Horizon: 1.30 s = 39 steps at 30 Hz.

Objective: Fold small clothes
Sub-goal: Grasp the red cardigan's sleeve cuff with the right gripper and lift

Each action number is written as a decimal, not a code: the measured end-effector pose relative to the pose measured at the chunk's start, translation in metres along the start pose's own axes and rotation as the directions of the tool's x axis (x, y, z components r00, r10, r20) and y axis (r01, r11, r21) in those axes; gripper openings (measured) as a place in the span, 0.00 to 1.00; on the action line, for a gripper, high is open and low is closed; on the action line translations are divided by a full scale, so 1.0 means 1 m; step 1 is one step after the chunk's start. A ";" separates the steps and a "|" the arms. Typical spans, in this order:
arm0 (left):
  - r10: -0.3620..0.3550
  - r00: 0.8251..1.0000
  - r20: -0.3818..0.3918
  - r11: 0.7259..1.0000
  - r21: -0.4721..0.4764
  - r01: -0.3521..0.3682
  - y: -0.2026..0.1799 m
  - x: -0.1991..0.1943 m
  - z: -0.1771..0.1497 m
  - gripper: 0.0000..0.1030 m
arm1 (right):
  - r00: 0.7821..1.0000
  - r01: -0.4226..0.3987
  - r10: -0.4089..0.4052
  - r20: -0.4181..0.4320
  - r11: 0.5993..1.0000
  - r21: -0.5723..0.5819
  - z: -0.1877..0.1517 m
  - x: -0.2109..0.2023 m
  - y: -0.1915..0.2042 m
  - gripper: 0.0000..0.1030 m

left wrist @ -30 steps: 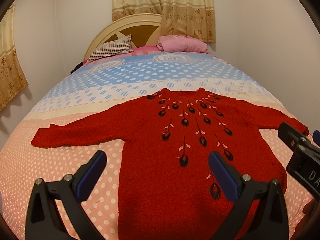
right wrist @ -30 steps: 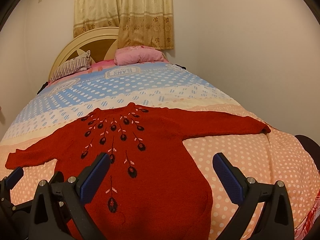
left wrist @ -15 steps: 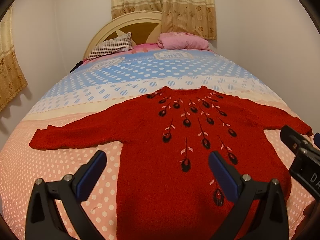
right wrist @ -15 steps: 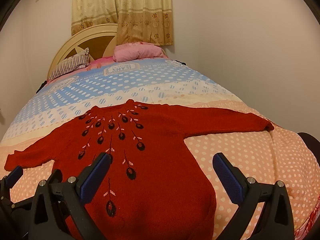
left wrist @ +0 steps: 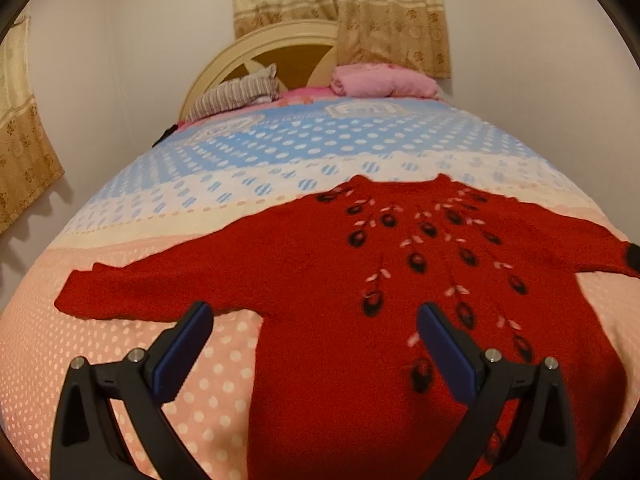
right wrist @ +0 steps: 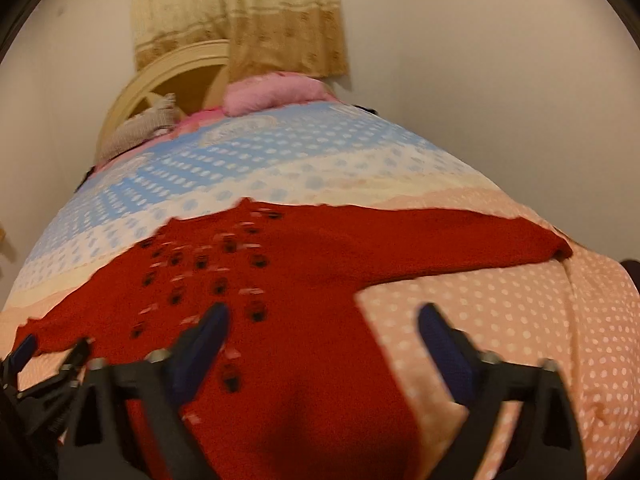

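A red knitted sweater (left wrist: 320,280) is lying flat, sleeves spread, on the polka-dot bedspread (left wrist: 192,392). The left gripper (left wrist: 314,316) and right gripper (right wrist: 322,318) are hovering above it, jaws spread wide, gripping nothing.

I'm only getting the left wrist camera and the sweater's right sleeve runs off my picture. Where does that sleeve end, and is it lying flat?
Observer: In the right wrist view, the red sweater's right sleeve lies flat and stretched out sideways. Its cuff ends on the dotted bedspread, short of the bed's edge.
Operator: Is the right gripper open?
Observer: Yes, the right gripper is open and holds nothing.
Operator: What's between its fingers?
Observer: The sweater's side edge, just below the armpit. One finger is over the sweater's body and the other is over bare bedspread. The sleeve lies beyond the tips.
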<state>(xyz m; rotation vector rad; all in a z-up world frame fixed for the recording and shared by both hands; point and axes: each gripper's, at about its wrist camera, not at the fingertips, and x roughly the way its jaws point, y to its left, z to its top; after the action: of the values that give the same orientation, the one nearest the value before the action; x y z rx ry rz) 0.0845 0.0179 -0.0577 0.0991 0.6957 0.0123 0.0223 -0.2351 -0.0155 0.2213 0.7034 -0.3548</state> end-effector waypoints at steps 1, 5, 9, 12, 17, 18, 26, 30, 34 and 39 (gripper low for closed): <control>-0.002 1.000 -0.010 1.000 -0.007 0.002 0.001 0.006 0.000 1.00 | 1.000 0.009 -0.009 -0.014 1.000 0.014 0.003 0.007 -0.011 0.69; -0.026 0.999 -0.033 0.999 -0.030 0.025 0.002 0.024 -0.005 1.00 | 0.995 0.091 -0.084 -0.054 0.983 0.157 0.019 0.037 -0.092 0.58; -0.055 0.996 -0.075 0.997 -0.057 0.051 0.001 0.041 -0.013 1.00 | 0.989 0.149 -0.135 -0.064 0.923 0.354 0.029 0.054 -0.184 0.58; -0.067 0.991 -0.117 0.995 -0.086 0.057 0.002 0.055 -0.020 1.00 | 0.987 0.158 -0.116 -0.111 0.825 0.543 0.031 0.073 -0.263 0.58; -0.076 0.978 -0.195 0.992 -0.110 0.056 0.004 0.070 -0.024 1.00 | 0.994 0.094 -0.015 -0.112 0.662 0.744 0.026 0.096 -0.341 0.58; -0.074 0.977 -0.200 0.992 -0.111 0.053 0.005 0.071 -0.025 1.00 | 0.994 0.086 -0.002 -0.110 0.634 0.768 0.027 0.104 -0.355 0.58; -0.051 0.977 -0.209 0.995 -0.093 0.032 0.001 0.075 -0.027 1.00 | 0.993 0.060 0.060 -0.106 0.520 0.852 0.023 0.152 -0.395 0.22; -0.054 0.976 -0.212 0.995 -0.096 0.034 0.001 0.077 -0.026 1.00 | 0.993 0.019 0.088 -0.075 0.516 0.856 0.024 0.157 -0.404 0.05; -0.057 0.976 -0.212 0.994 -0.099 0.037 0.001 0.078 -0.026 1.00 | 0.997 -0.056 0.078 0.011 0.593 0.804 0.044 0.133 -0.401 0.05; -0.060 0.976 -0.211 0.994 -0.102 0.039 0.001 0.078 -0.025 1.00 | 0.999 -0.052 0.045 0.027 0.754 0.655 0.087 0.092 -0.349 0.05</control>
<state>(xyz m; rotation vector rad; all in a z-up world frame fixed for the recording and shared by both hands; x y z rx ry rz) 0.1283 0.0243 -0.1265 -0.0141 0.9118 0.0096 0.0024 -0.6046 -0.0400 0.9127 0.5361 -0.5481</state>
